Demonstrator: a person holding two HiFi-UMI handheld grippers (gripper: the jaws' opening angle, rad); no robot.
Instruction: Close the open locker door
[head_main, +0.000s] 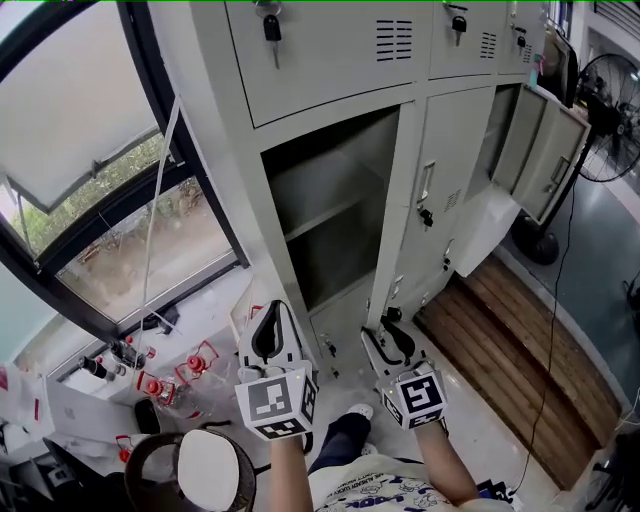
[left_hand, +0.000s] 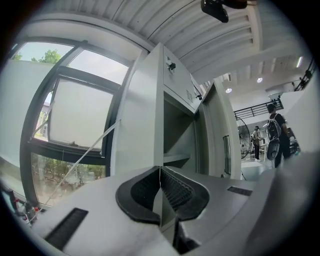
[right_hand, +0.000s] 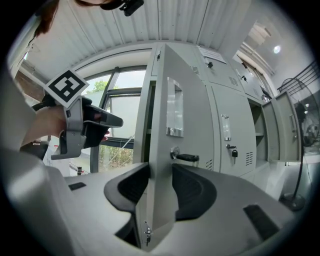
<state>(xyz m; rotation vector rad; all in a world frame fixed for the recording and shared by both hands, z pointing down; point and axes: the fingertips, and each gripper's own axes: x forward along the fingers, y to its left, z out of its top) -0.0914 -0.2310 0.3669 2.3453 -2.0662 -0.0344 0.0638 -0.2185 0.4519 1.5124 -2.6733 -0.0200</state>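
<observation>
A: Is there any writing to read?

B: Hardly any. The marker cube (head_main: 275, 400) on the left gripper (head_main: 270, 328) and the one on the right gripper (head_main: 388, 335) bear only black-and-white squares. The label pocket (right_hand: 175, 107) on the open locker door (right_hand: 162, 130) shows just glare. The print on the person's shirt (head_main: 390, 495) is too small to make out.

A: Where does that door stand?

B: It stands out from the grey lockers (head_main: 330, 60), edge-on in the right gripper view. Its free edge sits between the right gripper's jaws, which are spread, with a pad on each side. A key (right_hand: 189, 158) juts from the lock on the door's outer face, just above the right-hand pad.

A: And the other tongs?

B: The left gripper is near the right one, on its left, and faces the open compartment (head_main: 330, 160). Its pads are pressed together, pinching nothing.

A: What room is there around them?

B: The compartment's mouth gapes wide, with one shelf (head_main: 335, 215) across it. Left of the lockers runs a dark-framed window (head_main: 120, 250), with small red-topped containers (head_main: 150, 385) below it. To the right lie wooden planks (head_main: 510, 350). At the far end a second locker door (head_main: 548, 150) hangs open, and a fan (head_main: 612, 115) stands beyond it. The person's shoe (head_main: 357, 411) rests on the pale floor (head_main: 480, 440), showing between the two grippers.
</observation>
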